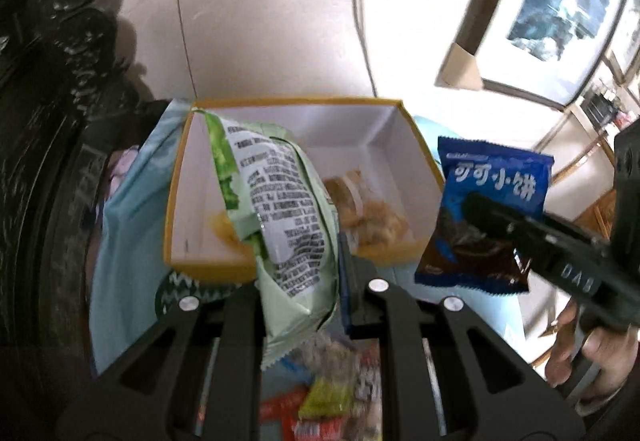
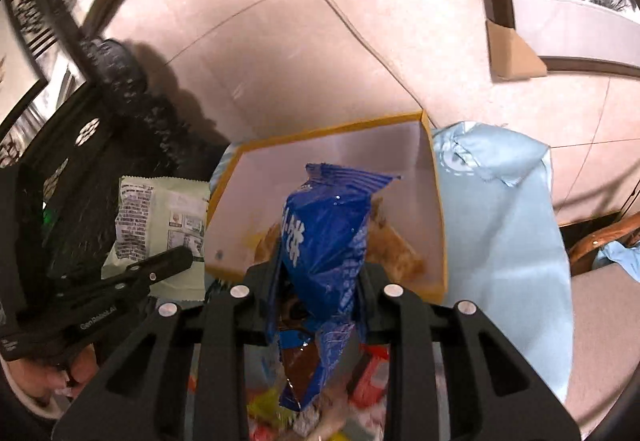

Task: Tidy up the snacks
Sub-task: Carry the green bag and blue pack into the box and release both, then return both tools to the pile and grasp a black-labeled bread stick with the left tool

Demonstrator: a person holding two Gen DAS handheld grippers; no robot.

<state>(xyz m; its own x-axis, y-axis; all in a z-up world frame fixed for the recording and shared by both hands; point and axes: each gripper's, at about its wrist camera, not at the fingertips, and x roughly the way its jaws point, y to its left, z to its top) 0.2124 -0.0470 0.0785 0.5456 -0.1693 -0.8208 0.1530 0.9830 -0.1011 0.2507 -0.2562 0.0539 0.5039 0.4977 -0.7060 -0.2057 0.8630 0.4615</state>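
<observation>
My left gripper point(image 1: 298, 281) is shut on a pale green snack packet point(image 1: 276, 209), held up over the near edge of a yellow box point(image 1: 176, 177) with a white inside. My right gripper point(image 2: 320, 273) is shut on a blue snack packet point(image 2: 324, 233), held in front of the same box point(image 2: 434, 201). The blue packet point(image 1: 488, 213) and the right gripper show at the right of the left wrist view. The green packet point(image 2: 160, 233) and the left gripper show at the left of the right wrist view. Brownish snacks point(image 1: 368, 213) lie in the box.
A pile of loose red, yellow and other snack packets point(image 1: 332, 397) lies below the grippers. A light blue cloth point(image 2: 500, 233) covers the surface under and beside the box. A dark carved cabinet point(image 1: 48, 121) stands left. A tiled wall with a cable point(image 2: 352, 29) is behind.
</observation>
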